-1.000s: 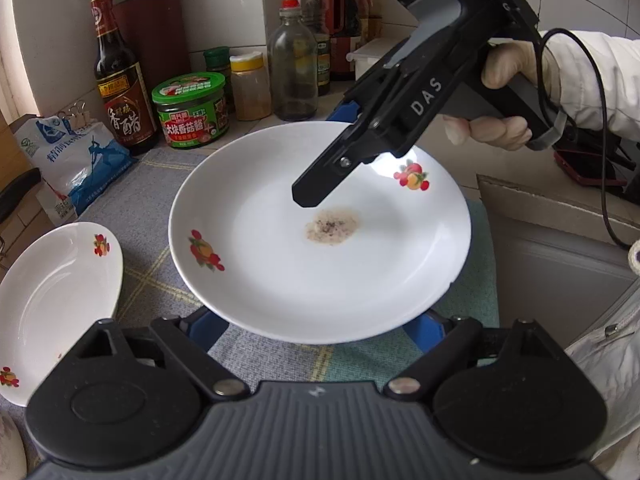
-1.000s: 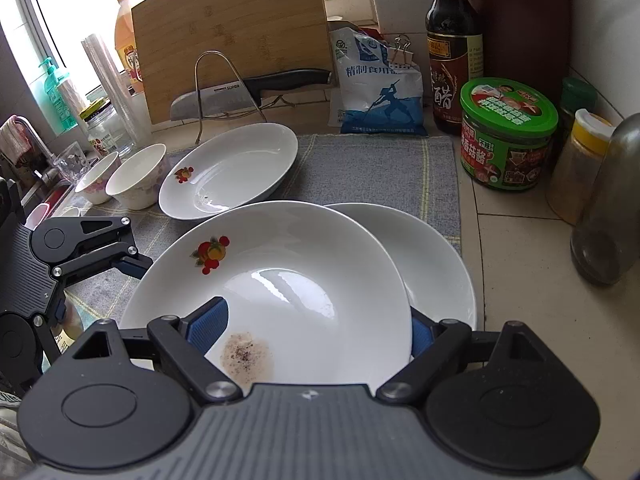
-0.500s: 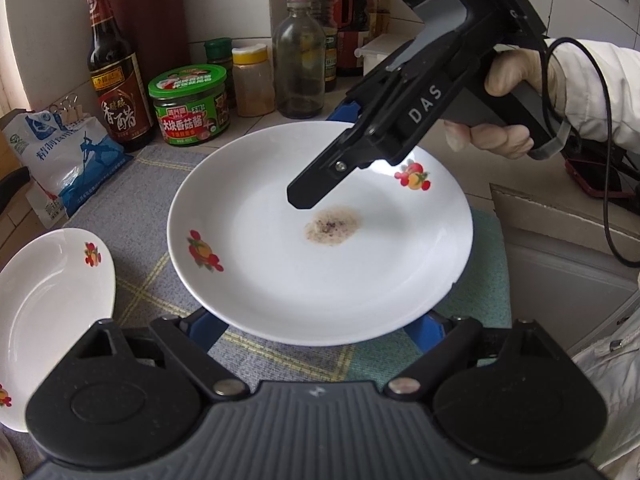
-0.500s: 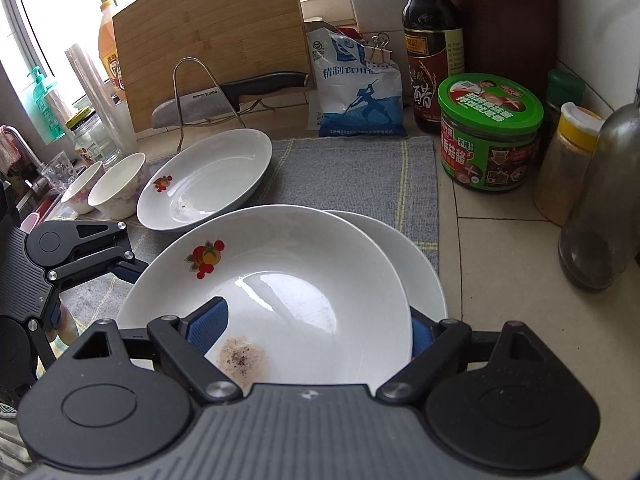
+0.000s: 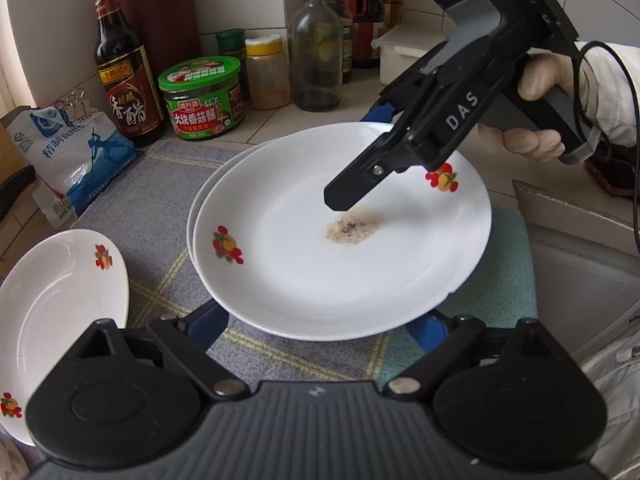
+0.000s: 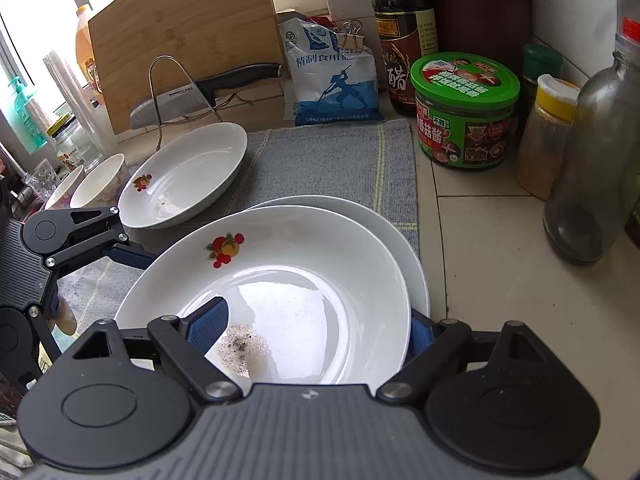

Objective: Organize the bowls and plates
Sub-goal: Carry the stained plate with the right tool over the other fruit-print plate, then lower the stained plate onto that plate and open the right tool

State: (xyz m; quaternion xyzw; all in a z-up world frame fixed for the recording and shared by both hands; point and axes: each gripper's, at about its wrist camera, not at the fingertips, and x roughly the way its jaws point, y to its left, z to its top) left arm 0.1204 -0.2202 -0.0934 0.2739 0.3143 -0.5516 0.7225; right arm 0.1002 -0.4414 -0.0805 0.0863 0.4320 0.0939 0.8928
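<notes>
Clearly readable, "DAS" on black right gripper [image 5: 374, 148], jaws clamping soiled white fruit-print plate [image 5: 344, 236], "SUPOR" on steel cleaver [image 6: 176, 100], left gripper [image 5: 320, 326] jaws just opening, plate rim between them.

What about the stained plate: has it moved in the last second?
Yes. In the right wrist view the stained plate has slid rightward over the lower plate, covering more of it.

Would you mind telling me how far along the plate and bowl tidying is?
Done: the stained plate lies nested on a second plate. In hand: left gripper jaws have just been opening beneath it; right gripper straddles its rim. Left: a third plate and two bowls sit apart.
</notes>
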